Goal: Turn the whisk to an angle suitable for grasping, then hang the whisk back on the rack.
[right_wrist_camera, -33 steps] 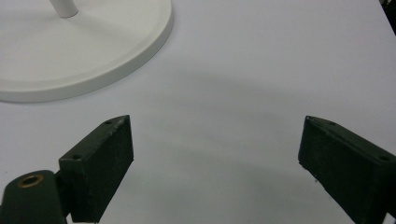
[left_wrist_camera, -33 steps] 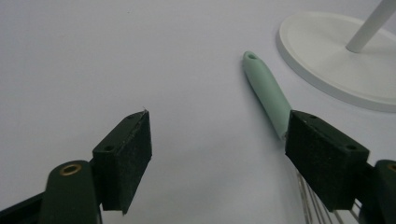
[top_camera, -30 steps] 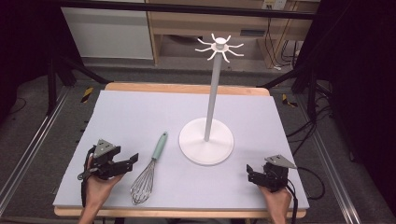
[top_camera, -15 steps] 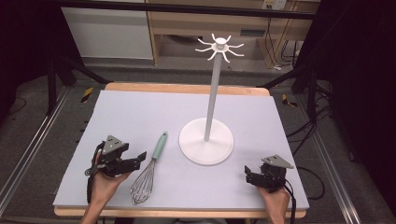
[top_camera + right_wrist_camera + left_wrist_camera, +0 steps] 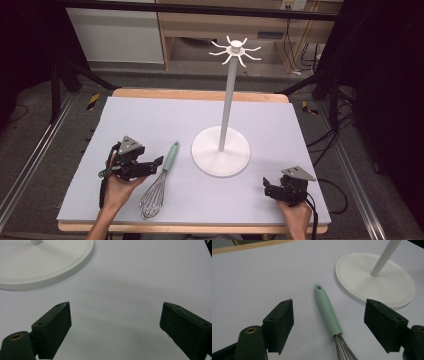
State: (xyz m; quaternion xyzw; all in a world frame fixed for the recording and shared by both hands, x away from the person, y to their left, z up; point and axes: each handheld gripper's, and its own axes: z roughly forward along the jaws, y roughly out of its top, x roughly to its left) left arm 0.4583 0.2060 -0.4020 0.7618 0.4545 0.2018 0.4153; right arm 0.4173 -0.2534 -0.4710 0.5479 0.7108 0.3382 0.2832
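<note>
Whisk work is judged to be at its very start: the whisk lies flat on the counter, near the front and left of centre, with its pale green handle pointed toward the far side and its wire head toward the near edge. Nothing has been lifted yet.

At the left, the left tool is held low just beside the handle, its jaws spread wide. In the left gripper view the handle is seen lying between the two pads, untouched by either, so the grasp is not yet made. A hole at the handle's far tip is visible there.

Toward the centre, the white stand is set upright on its round base, just right of the whisk and apart from it. The hooks at its top are all bare; nothing is hung on them. Hanging the whisk by its handle hole is judged to be what is left, after the closing and lifting.

At the right, the right tool is rested near the front corner, jaws spread, with nothing between them. No containers are seen on the counter.
</note>
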